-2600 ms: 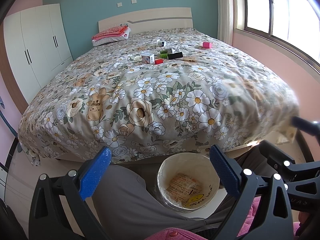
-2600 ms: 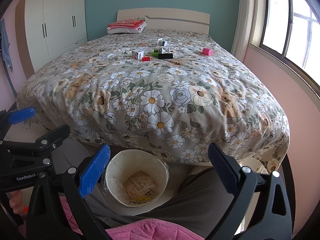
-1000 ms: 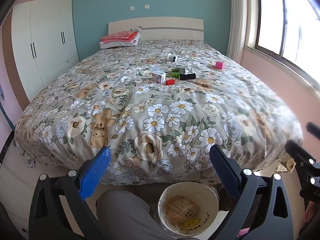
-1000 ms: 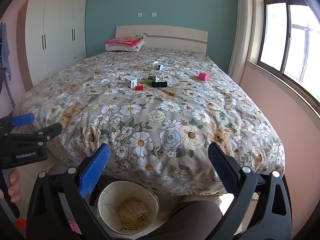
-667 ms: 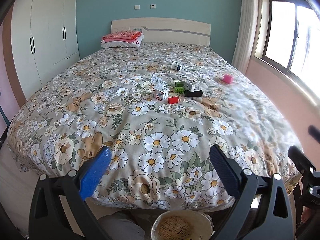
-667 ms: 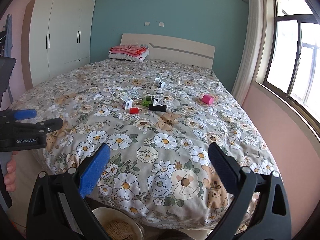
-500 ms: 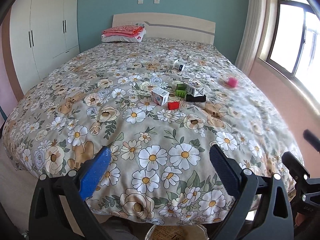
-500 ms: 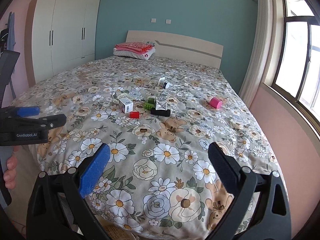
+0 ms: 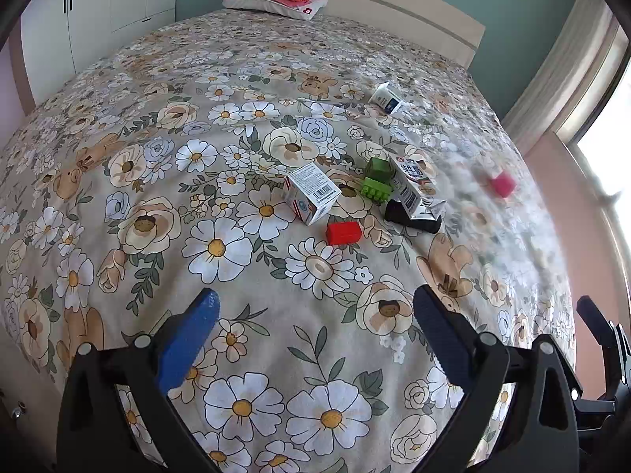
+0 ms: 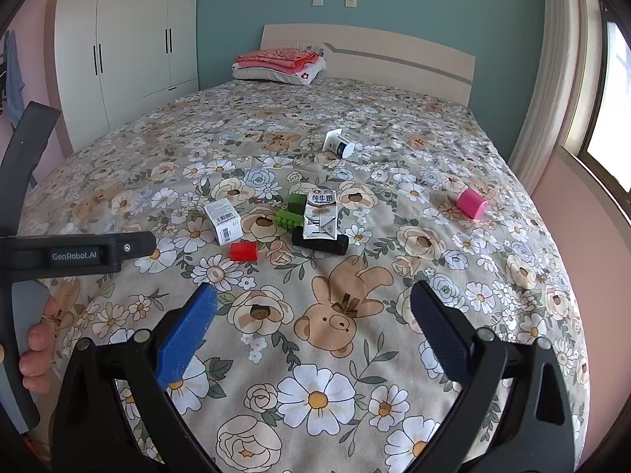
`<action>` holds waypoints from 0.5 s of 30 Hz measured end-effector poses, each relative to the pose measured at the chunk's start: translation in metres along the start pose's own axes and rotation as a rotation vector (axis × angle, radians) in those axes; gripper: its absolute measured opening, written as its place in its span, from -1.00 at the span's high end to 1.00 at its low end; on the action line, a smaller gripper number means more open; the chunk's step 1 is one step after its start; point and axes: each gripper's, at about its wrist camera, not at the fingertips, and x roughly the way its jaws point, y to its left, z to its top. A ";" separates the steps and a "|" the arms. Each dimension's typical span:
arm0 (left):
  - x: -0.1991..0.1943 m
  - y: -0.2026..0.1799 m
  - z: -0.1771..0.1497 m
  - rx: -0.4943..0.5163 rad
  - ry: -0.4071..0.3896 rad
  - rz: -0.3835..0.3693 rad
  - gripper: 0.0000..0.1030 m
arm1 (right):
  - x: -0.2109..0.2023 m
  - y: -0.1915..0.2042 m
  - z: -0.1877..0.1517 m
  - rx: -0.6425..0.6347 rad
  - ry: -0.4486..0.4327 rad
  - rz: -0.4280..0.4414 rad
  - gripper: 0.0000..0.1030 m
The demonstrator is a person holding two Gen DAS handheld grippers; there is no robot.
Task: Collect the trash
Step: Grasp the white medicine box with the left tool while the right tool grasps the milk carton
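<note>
Trash lies on the flowered bed (image 9: 118, 126): a white barcode box (image 9: 311, 198) (image 10: 223, 221), a red block (image 9: 344, 232) (image 10: 243, 251), a green block (image 9: 378, 184) (image 10: 292, 210), a milk carton (image 9: 414, 185) (image 10: 320, 213) resting on a black object (image 9: 410, 216) (image 10: 320, 243), a small white carton (image 9: 385, 97) (image 10: 338, 143) farther back and a pink cup (image 9: 503, 183) (image 10: 471, 203) at the right. My left gripper (image 9: 315, 331) is open and empty, over the bed short of the pile. My right gripper (image 10: 313, 325) is open and empty too.
A folded pink and red bedding stack (image 10: 280, 64) lies by the headboard (image 10: 394, 55). A white wardrobe (image 10: 126, 43) stands at the left wall, a window (image 10: 607, 75) at the right. The left gripper's body (image 10: 75, 254) shows at the left of the right wrist view.
Both grippers rose from the bin on the floor and moved forward over the bed towards the pile. The bin and the person's legs have dropped out of view. Both grippers stayed open.
</note>
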 end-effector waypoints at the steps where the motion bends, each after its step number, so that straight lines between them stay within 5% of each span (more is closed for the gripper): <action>1: 0.010 0.000 0.010 -0.027 0.016 0.004 -0.93 | 0.014 -0.003 0.008 0.002 0.019 0.013 -0.87; 7: 0.068 0.000 0.055 -0.163 0.115 0.014 -0.93 | 0.091 -0.019 0.052 0.033 0.118 0.057 -0.87; 15: 0.138 -0.002 0.084 -0.199 0.200 0.071 -0.93 | 0.186 -0.024 0.078 0.032 0.214 0.028 -0.87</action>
